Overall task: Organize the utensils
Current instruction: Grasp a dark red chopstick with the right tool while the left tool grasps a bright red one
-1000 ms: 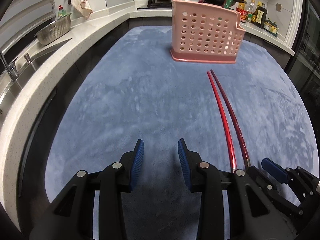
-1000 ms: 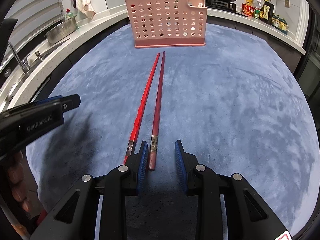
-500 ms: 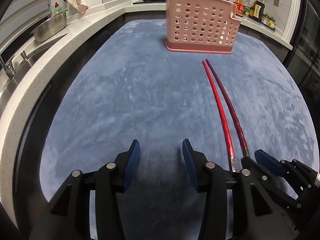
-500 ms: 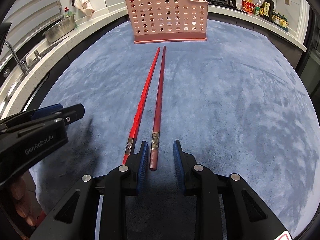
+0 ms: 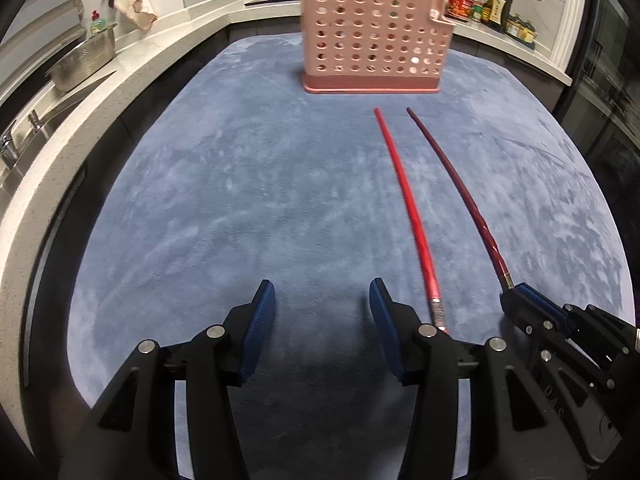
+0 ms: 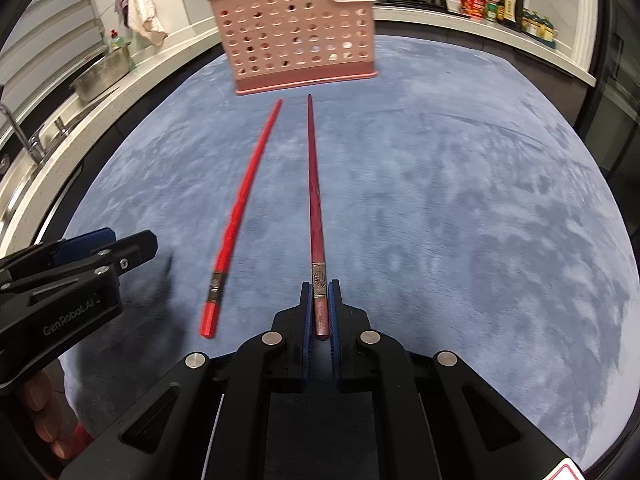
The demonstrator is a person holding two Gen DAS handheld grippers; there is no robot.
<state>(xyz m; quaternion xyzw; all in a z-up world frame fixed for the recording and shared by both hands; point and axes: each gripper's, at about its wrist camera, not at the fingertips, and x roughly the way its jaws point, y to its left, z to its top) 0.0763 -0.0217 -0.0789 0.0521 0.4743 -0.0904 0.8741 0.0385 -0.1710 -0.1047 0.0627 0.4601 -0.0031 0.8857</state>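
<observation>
Two long chopsticks lie on the blue mat, pointing at a pink perforated utensil basket [image 6: 296,36] at the far end. My right gripper [image 6: 320,300] is shut on the near end of the dark red chopstick [image 6: 314,184]. The bright red chopstick [image 6: 244,200] lies loose just left of it. In the left wrist view my left gripper [image 5: 322,300] is open and empty, just left of the bright red chopstick [image 5: 408,196]. The dark red chopstick [image 5: 460,192], the right gripper [image 5: 520,300] and the basket [image 5: 372,36] also show there.
The blue mat [image 5: 240,184] covers the table. A white counter [image 5: 60,128] with a sink and a steel colander [image 5: 84,60] runs along the left. A stove with pans and bottles [image 6: 496,0] stands behind the basket. Red utensils stick out of the basket.
My right gripper has closed on the dark red chopstick's near end. The two chopsticks now lie further apart. My left gripper has stayed open.
</observation>
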